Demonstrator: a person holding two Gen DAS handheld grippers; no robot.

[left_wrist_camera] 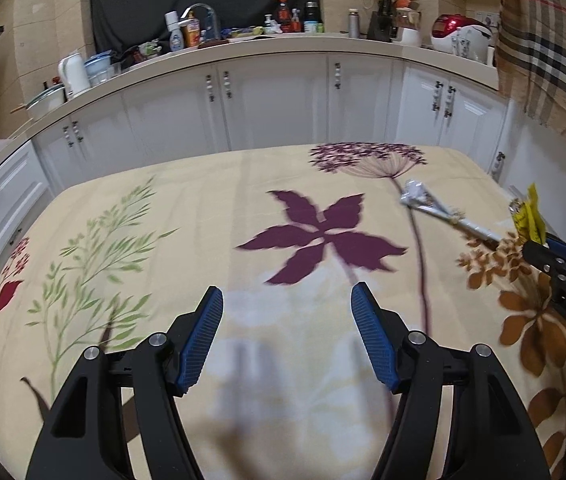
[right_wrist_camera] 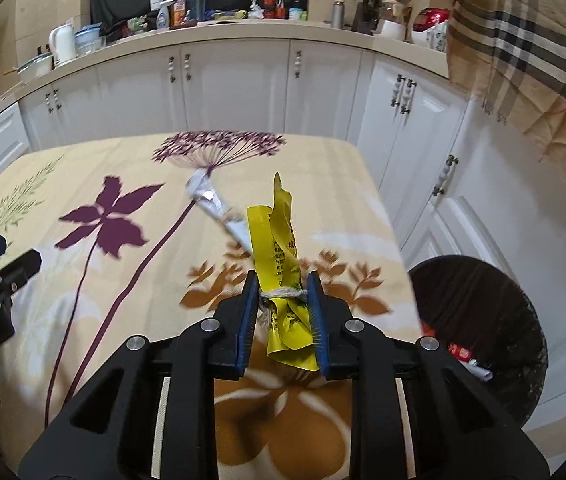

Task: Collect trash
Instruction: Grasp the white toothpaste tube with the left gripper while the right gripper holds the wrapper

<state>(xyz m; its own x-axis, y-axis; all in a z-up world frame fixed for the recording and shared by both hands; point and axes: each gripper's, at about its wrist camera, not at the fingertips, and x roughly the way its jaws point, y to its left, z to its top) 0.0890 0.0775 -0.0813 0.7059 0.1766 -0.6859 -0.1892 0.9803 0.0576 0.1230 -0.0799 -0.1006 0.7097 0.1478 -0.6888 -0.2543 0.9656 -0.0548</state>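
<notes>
A: R gripper, status?

B: Jaws clenched on a yellow wrapper, w/ a bit of twine pinched across it. A white crumpled wrapper sticks out beyond the yellow one, seems caught in the same bundle; can't tell how firmly. All held above the bench, near its right edge.

A: L gripper?

B: Jaws spread wide, nothing btwn them, over the middle of the cloth.

A: Bin?

B: Dark round trash bin on the floor, just off the bench's right side. Some red & white scraps already inside.

A: Step in hand?

B: Prob. carry to bin. Advice: keep the squeeze firm till the bundle is fully over the bin mouth, swing right & low, then release. White piece may drop early, so move smoothly.

A: Surface, room?

B: Cream floral tablecloth, purple, green, brown prints. Frames blurred. Kitchen: white cabinets, cluttered countertop w/ bottles, kettle, rice cooker. Plaid cloth hangs at right.
</notes>
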